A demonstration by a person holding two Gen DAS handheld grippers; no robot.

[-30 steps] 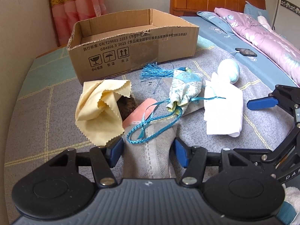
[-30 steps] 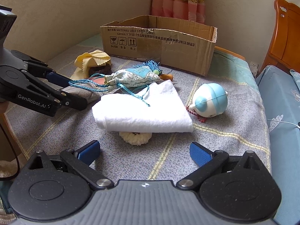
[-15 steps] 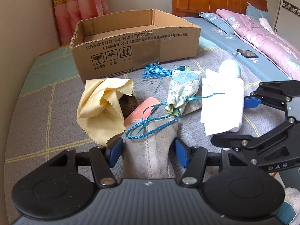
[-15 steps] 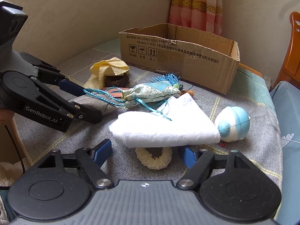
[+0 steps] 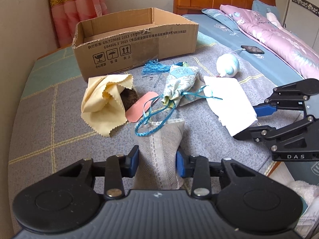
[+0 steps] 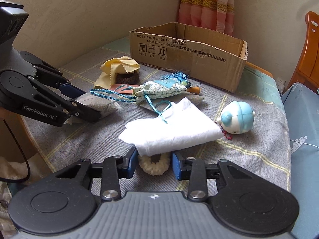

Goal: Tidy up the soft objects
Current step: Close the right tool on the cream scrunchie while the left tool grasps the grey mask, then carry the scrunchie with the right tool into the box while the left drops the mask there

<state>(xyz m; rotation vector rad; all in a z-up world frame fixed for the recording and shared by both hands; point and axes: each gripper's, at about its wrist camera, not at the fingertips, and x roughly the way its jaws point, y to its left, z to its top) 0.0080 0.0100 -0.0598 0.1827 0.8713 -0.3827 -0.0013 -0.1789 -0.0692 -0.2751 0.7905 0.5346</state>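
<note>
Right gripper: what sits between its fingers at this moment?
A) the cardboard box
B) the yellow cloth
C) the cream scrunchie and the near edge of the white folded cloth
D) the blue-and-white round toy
C: in the right wrist view the right gripper has its fingers on either side of the cream scrunchie, with the white folded cloth overhanging it.

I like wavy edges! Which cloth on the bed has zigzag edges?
The yellow cloth, crumpled near the cardboard box. Its edges are cut in zigzags, while the white cloth has plain, straight edges.
</note>
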